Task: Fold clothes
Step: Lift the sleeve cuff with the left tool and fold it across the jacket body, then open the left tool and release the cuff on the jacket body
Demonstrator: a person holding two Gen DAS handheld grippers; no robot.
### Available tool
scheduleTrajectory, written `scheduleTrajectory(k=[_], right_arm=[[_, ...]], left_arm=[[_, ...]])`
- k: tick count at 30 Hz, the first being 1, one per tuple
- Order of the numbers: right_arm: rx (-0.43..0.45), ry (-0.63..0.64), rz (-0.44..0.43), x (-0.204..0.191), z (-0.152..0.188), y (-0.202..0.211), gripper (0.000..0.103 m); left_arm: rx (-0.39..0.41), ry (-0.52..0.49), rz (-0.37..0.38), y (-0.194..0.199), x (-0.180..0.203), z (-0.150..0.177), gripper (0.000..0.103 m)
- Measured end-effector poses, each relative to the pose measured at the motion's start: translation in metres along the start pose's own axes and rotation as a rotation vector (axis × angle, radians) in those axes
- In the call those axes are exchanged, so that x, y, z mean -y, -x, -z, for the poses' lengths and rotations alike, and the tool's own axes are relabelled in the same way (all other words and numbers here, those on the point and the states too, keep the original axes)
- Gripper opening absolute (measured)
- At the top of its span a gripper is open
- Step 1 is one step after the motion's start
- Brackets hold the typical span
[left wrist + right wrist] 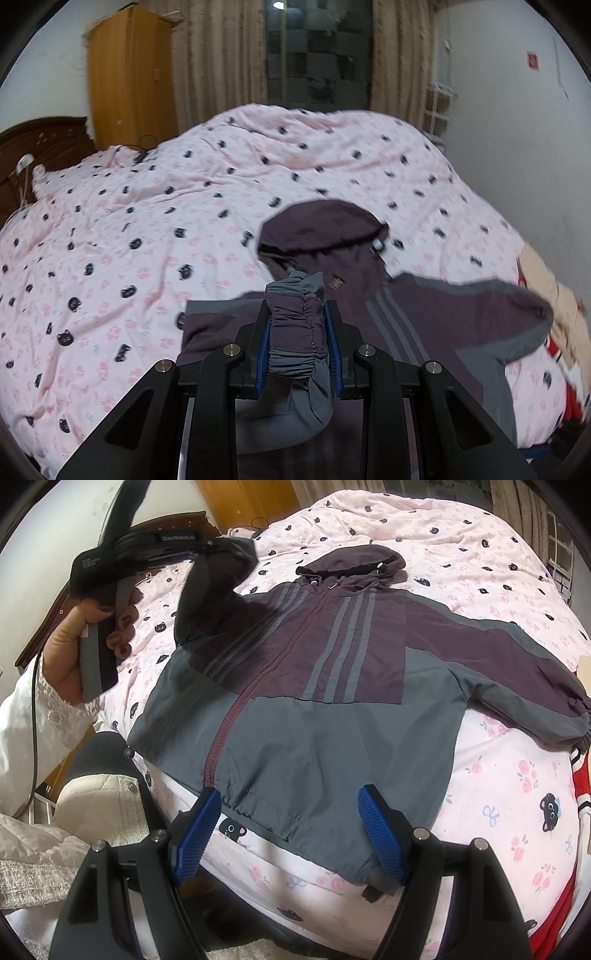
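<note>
1. We see the jacket (317,686) lying front-up on the bed (498,794), hood at 12 o'clock.
2. Our left gripper (297,325) pinches the elastic cuff (295,314) of its sleeve.
3. Our right gripper (288,834) hangs open over the hem.
4. The fabric looks light, limp and slippery; gathered cuffs and hem should offer the surest hold.
</note>
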State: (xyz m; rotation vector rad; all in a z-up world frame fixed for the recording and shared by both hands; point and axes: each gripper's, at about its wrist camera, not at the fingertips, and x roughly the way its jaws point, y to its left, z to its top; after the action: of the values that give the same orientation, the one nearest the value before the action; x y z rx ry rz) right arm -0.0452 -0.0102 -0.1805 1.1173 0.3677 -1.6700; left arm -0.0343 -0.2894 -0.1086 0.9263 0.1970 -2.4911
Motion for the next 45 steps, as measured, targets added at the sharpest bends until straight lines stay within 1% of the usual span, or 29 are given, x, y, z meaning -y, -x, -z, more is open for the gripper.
scheduleTrajectory(k=[4, 8, 9, 11, 12, 13, 24, 31, 35, 43, 45], right_arm=[[-0.003, 0.000, -0.001, 0.000, 0.002, -0.001, 0.078], [-0.008, -0.001, -0.002, 0.001, 0.003, -0.003, 0.078], [-0.010, -0.002, -0.003, 0.001, 0.004, -0.003, 0.078], [-0.012, -0.002, -0.004, 0.001, 0.004, -0.004, 0.078], [-0.012, -0.003, -0.004, 0.001, 0.004, -0.004, 0.078], [-0.013, -0.003, -0.005, 0.002, 0.004, -0.004, 0.078], [-0.026, -0.006, -0.001, 0.002, 0.005, -0.006, 0.078], [-0.034, -0.004, 0.006, 0.001, 0.004, -0.008, 0.078], [-0.038, -0.004, 0.011, 0.001, 0.003, -0.008, 0.078], [-0.044, -0.004, 0.017, 0.001, 0.003, -0.009, 0.078], [-0.045, -0.001, 0.019, 0.001, 0.003, -0.009, 0.078]], left_arm=[[-0.044, -0.066, 0.008, -0.011, 0.026, 0.014, 0.023], [-0.066, -0.092, 0.020, -0.018, 0.042, 0.023, 0.022], [-0.069, -0.095, 0.023, -0.019, 0.045, 0.024, 0.019], [-0.078, -0.101, 0.030, -0.021, 0.049, 0.026, 0.017], [-0.083, -0.104, 0.034, -0.022, 0.051, 0.026, 0.015], [-0.088, -0.106, 0.038, -0.023, 0.053, 0.027, 0.005], [-0.139, -0.113, 0.089, -0.035, 0.070, 0.041, 0.005], [-0.223, -0.086, 0.147, -0.049, 0.081, 0.058, 0.005], [-0.260, -0.103, 0.155, -0.054, 0.092, 0.069, 0.005], [-0.272, -0.142, 0.175, -0.053, 0.109, 0.078, 0.006], [-0.283, -0.130, 0.188, -0.054, 0.108, 0.079, 0.006]])
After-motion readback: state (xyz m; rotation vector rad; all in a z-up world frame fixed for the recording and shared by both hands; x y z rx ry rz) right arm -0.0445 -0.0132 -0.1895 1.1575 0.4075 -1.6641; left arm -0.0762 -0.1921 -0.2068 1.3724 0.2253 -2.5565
